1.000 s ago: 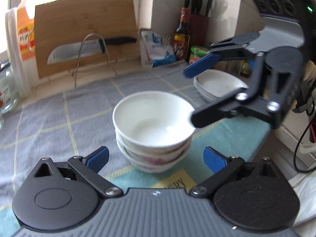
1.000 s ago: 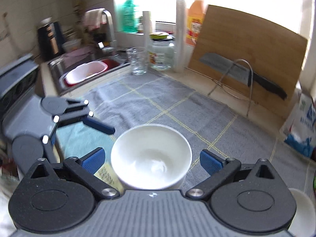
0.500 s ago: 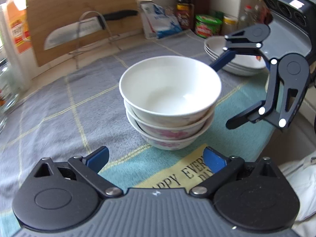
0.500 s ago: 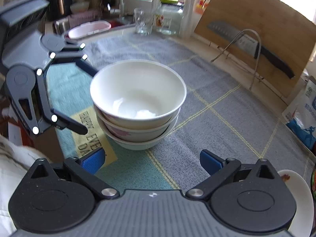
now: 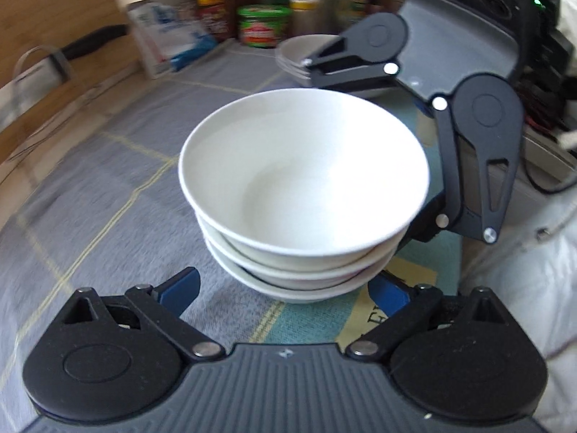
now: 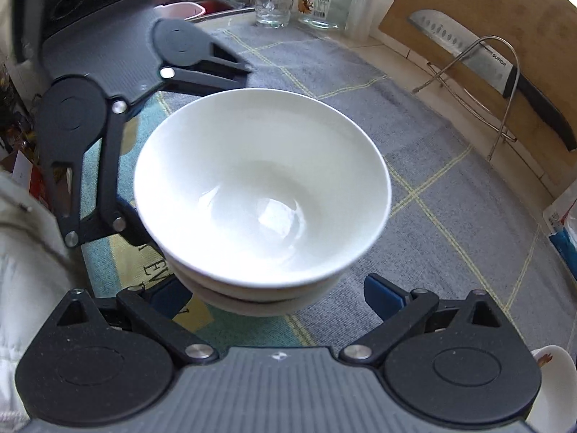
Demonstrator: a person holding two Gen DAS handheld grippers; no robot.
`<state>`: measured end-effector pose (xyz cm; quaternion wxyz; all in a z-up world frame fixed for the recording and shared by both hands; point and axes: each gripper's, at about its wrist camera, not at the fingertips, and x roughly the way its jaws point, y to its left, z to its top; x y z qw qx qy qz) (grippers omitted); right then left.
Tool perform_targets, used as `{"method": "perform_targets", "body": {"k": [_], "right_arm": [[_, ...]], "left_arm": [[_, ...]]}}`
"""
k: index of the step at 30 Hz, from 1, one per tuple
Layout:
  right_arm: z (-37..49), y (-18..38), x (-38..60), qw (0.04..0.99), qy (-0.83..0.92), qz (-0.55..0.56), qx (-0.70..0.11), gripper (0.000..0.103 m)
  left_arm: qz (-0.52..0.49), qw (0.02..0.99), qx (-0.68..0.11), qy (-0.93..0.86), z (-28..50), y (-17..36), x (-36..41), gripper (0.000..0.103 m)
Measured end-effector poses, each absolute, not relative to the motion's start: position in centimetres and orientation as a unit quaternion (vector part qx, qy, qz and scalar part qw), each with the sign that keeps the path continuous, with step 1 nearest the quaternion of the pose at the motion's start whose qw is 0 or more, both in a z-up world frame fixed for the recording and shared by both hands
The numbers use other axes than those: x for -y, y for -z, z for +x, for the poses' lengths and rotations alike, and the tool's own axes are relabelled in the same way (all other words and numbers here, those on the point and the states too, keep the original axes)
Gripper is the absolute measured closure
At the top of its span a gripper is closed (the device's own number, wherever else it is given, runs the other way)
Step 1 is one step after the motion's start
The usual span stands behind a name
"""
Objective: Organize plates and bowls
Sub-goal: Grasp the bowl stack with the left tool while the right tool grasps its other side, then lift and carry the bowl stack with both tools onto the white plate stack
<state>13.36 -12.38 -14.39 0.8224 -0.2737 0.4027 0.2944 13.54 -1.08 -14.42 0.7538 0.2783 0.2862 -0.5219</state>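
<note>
A stack of three white bowls [image 5: 303, 187] stands on the grey checked cloth [image 5: 108, 195]; it also shows in the right wrist view [image 6: 259, 195]. My left gripper [image 5: 285, 292] is open, its blue fingertips either side of the stack's base, apart from it. My right gripper [image 6: 277, 296] is open too and straddles the stack from the opposite side. Each gripper shows in the other's view, close against the bowls. A stack of white plates [image 5: 299, 50] sits behind the right gripper.
A cutting board with a knife [image 6: 479, 61] on a wire rack leans at the back. Jars and a glass [image 6: 272, 0] stand near the sink. Sauce bottles and a green tub [image 5: 263, 25] line the wall. A plate edge [image 6: 551, 389] lies near my right gripper.
Both grippers have moved in closer and lower around the bowl stack, from opposite sides. Both jaws stayed open. The bowls have not moved.
</note>
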Motion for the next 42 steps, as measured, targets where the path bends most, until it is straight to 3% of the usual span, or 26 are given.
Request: {"method": "perform_targets", "body": {"k": [23,42], "right_arm": [[14.0,13.8,12.1,0.799,-0.330,-0.272,-0.423,0.012],[13.6,12.6,12.5,0.807,-0.321,-0.274,-0.414,0.013]], "left_arm": [[0.330,0.686,-0.257,0.595,15.3,13.7,1.9,0.014],[0.334,0.696,-0.249,0.584,15.2,12.7,2.6,0.014]]}}
